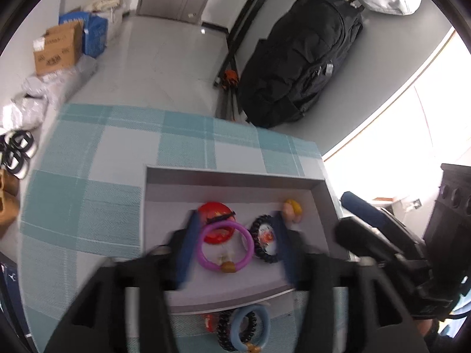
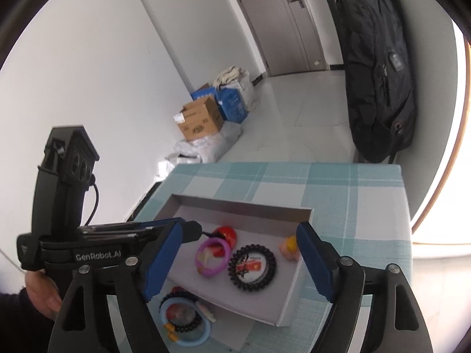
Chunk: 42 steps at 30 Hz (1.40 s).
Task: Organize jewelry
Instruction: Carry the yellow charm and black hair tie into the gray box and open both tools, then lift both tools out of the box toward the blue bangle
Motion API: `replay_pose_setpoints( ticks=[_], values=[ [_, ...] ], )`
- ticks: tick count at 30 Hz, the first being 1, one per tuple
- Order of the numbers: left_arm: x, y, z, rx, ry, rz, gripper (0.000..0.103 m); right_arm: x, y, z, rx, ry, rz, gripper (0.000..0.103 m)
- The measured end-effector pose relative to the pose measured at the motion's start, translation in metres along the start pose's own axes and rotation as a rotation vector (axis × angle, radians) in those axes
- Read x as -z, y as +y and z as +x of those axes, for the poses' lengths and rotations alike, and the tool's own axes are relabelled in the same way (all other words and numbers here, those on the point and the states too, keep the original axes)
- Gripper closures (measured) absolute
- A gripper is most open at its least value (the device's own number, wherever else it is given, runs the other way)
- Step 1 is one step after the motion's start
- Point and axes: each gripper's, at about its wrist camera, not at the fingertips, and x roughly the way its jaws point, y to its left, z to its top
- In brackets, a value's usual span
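A grey tray [image 1: 235, 178] [image 2: 290, 303] sits on the checked cloth. In it lie a purple ring bracelet [image 1: 225, 245] [image 2: 213, 254], a red round piece [image 1: 213, 214] [image 2: 226, 234], a black coil hair tie [image 1: 265, 239] [image 2: 252, 267] and a small yellow duck [image 1: 293, 209] [image 2: 290, 245]. My left gripper [image 1: 235, 220] is open over the tray, fingers either side of the purple bracelet. My right gripper [image 2: 238, 236] is open above the tray's near side. A blue ring bracelet [image 1: 251, 328] [image 2: 188, 320] and dark bead bracelets [image 1: 225, 331] [image 2: 184, 328] lie on the cloth in front of the tray.
The table with the teal checked cloth [image 1: 88, 206] [image 2: 353, 194] ends close behind the tray. A black backpack [image 1: 300, 67] [image 2: 379, 73] leans on the wall beyond. Cardboard boxes [image 1: 57, 48] [image 2: 201, 120] and bags sit on the floor.
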Motion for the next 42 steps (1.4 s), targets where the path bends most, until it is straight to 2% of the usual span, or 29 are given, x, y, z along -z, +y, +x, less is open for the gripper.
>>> replay_pose_setpoints(
  ticks=[1,3,8,16,21,30,34,36,38,42],
  values=[
    [0.001,0.000,-0.004,0.012,-0.020,0.001,0.041,-0.001,0.000,-0.003,0.005,-0.013,0.001,0.017],
    [0.001,0.000,-0.007,0.024,-0.032,0.005,0.041,-0.001,-0.002,-0.009,0.013,-0.037,0.005,0.014],
    [0.004,-0.001,-0.009,0.001,-0.029,0.010,0.041,0.000,-0.007,-0.017,0.027,-0.055,0.028,0.008],
    [0.016,-0.011,-0.027,-0.050,-0.076,0.059,0.041,0.009,0.003,-0.029,0.039,-0.081,0.006,0.002],
    [0.026,-0.008,-0.039,-0.081,-0.095,0.026,0.041,0.018,0.013,-0.036,0.036,-0.085,-0.014,0.000],
    [0.042,-0.004,-0.056,-0.132,-0.101,0.014,0.041,0.036,0.028,-0.041,0.025,-0.058,-0.050,0.000],
    [0.052,0.000,-0.059,-0.144,-0.094,-0.010,0.040,0.048,0.036,-0.038,0.005,-0.013,-0.056,0.000],
    [0.058,0.004,-0.060,-0.144,-0.087,-0.020,0.037,0.053,0.040,-0.036,-0.005,0.010,-0.065,0.000],
    [0.065,0.007,-0.061,-0.152,-0.082,-0.029,0.029,0.057,0.043,-0.034,-0.012,0.026,-0.074,0.000],
    [0.074,0.012,-0.059,-0.148,-0.060,-0.036,0.028,0.065,0.045,-0.028,-0.021,0.069,-0.074,0.000]
  ],
)
